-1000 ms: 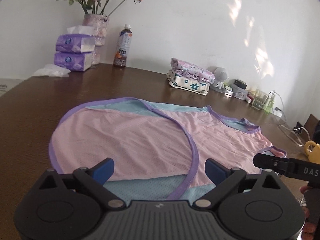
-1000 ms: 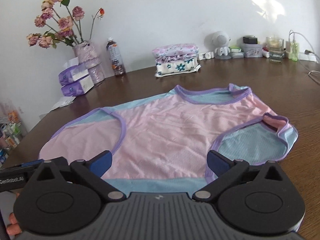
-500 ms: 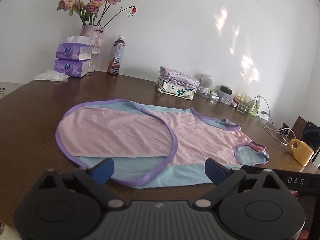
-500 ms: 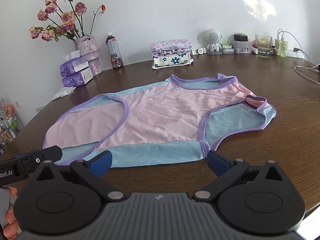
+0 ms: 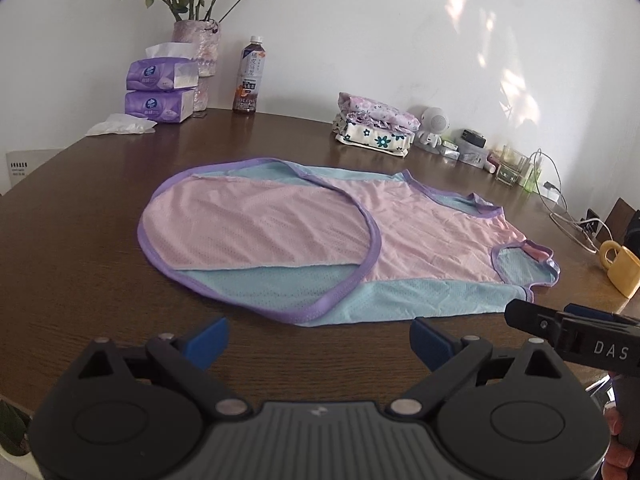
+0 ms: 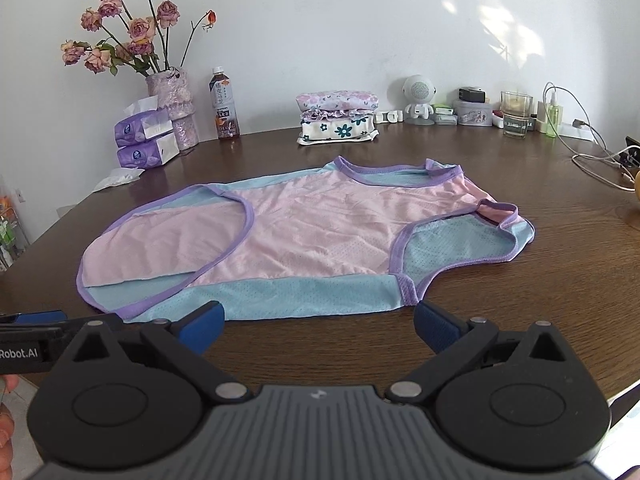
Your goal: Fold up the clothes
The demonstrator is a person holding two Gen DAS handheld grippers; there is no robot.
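Note:
A pink sleeveless top (image 5: 320,232) (image 6: 312,232) with blue side panels and purple trim lies spread flat on the dark wooden table (image 5: 80,264) (image 6: 520,320), its hem end folded over at the left. My left gripper (image 5: 318,340) hovers open just short of the garment's near edge, nothing between its blue pads. My right gripper (image 6: 318,328) is also open and empty, near the blue bottom panel. Each gripper's tip shows at the edge of the other's view.
A stack of folded clothes (image 6: 338,118) sits at the back of the table. Tissue packs (image 5: 162,90), a vase of roses (image 6: 172,108), a drink bottle (image 5: 250,76), a white robot toy (image 6: 418,98), a glass, cables and a yellow mug (image 5: 620,266) line the far and right sides.
Both grippers have pulled back toward the near table edge and away from the top, which now lies wholly in front of them. Both stay open.

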